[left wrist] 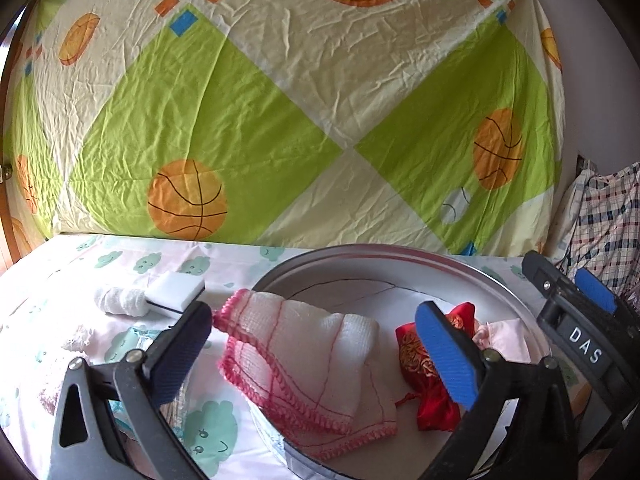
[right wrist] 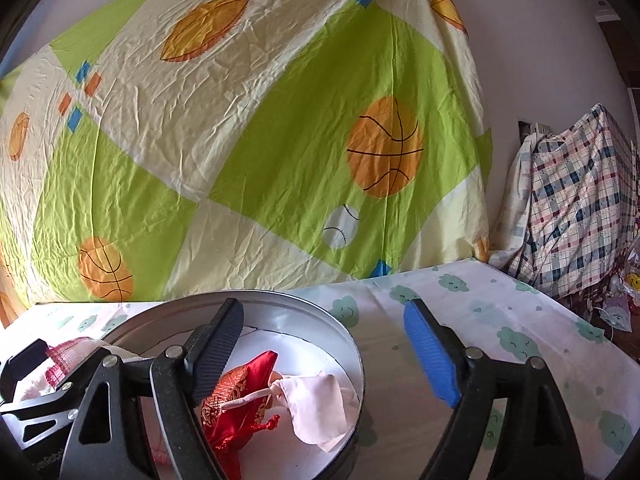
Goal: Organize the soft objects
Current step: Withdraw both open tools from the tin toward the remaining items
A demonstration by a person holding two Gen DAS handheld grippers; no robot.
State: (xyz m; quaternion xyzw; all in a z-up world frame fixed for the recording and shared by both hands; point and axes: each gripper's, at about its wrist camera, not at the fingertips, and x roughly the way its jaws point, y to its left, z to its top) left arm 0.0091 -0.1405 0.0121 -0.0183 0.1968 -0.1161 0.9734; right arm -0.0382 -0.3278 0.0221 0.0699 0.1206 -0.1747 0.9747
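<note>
Shiny metal tin (left wrist: 400,258); glossy red satin pouch (right wrist: 236,396); waffle-weave cloth (left wrist: 316,352); crumpled cotton sheet (left wrist: 280,80)

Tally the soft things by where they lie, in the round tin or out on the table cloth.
In the round tin: 3 (pink-edged cloth, red pouch, pale pink pouch)
On the table cloth: 2 (white sponge, rolled white cloth)
Total: 5

White letters "DAS" stood on a black label strip along the right gripper (left wrist: 576,308), at the right. Faint lettering on the left gripper (right wrist: 24,364) was too dim to read.
</note>
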